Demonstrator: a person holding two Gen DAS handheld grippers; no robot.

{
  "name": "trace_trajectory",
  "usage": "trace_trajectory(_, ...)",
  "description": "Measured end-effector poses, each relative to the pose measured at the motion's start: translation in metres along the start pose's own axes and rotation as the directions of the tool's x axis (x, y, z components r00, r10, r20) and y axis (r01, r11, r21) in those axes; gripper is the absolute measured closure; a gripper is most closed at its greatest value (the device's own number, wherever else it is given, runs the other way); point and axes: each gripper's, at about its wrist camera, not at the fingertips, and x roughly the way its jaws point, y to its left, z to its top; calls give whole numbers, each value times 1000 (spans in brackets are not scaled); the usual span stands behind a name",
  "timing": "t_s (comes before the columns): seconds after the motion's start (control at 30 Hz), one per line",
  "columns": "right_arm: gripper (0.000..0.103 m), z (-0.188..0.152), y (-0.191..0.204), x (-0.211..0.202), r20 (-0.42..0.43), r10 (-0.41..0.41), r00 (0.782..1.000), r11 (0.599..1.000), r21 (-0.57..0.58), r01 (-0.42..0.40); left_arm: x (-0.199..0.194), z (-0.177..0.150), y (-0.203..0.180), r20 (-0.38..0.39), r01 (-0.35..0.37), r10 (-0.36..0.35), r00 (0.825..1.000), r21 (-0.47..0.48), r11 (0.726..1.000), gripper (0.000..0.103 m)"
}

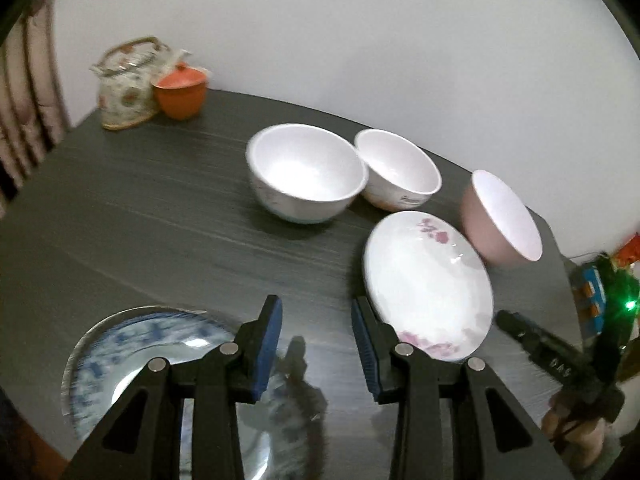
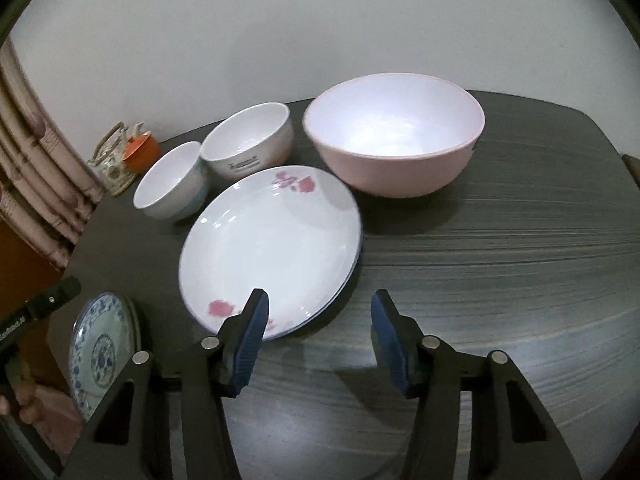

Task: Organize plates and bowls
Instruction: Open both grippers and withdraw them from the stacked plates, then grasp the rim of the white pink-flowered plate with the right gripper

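A white plate with pink flowers lies mid-table, just beyond my right gripper, which is open with only bare table between its fingers; its left finger overlaps the plate's near rim in the picture. Behind the plate stand a large pink bowl and two white bowls. My left gripper is open over bare table, between a blue-patterned plate at its left and the flowered plate at its right. The white bowls and the pink bowl lie farther off.
The dark grey table ends at a white wall. A patterned teapot and an orange lidded cup stand in the far left corner. A striped curtain hangs at the left. A person's hand holds the other gripper.
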Motion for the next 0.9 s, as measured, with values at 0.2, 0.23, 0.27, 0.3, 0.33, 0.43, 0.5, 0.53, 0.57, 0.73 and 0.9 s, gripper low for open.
trace_trajectory(0.2,63,10,-16,21,-27,24,999,999,42,-23,39,12,-13,-76,42,-45,996,-39,998,66)
trace_trajectory(0.23,63,12,-17,25,-34,25,999,999,40,-24,44,14,-16,-87,44,-47,995,-40,998,66)
trace_trajectory(0.27,64,13,-18,29,-40,28,999,999,39,-26,49,16,-19,-97,57,-60,993,-42,998,66)
trace_trajectory(0.3,66,15,-18,32,-45,34,998,999,40,-32,53,17,-20,-104,65,-69,992,-44,997,66)
trace_trajectory(0.33,66,17,-20,36,-52,41,998,998,43,-39,58,20,-23,-112,71,-76,991,-47,996,66)
trace_trajectory(0.43,70,22,-23,47,-70,50,996,998,54,-46,71,24,-27,-128,73,-78,989,-42,996,66)
trace_trajectory(0.5,72,25,-24,51,-80,62,995,996,63,-58,78,25,-28,-148,85,-93,985,-55,995,66)
trace_trajectory(0.53,72,27,-24,53,-81,62,995,997,59,-58,83,25,-28,-158,92,-101,982,-65,994,66)
trace_trajectory(0.57,72,29,-24,55,-79,62,995,997,56,-57,88,26,-28,-169,93,-104,980,-67,993,66)
trace_trajectory(0.73,76,34,-26,62,-89,75,993,996,56,-70,103,26,-33,-207,98,-111,972,-73,993,67)
trace_trajectory(0.9,80,35,-30,68,-106,89,990,994,71,-81,110,26,-35,-225,86,-101,969,-75,993,68)
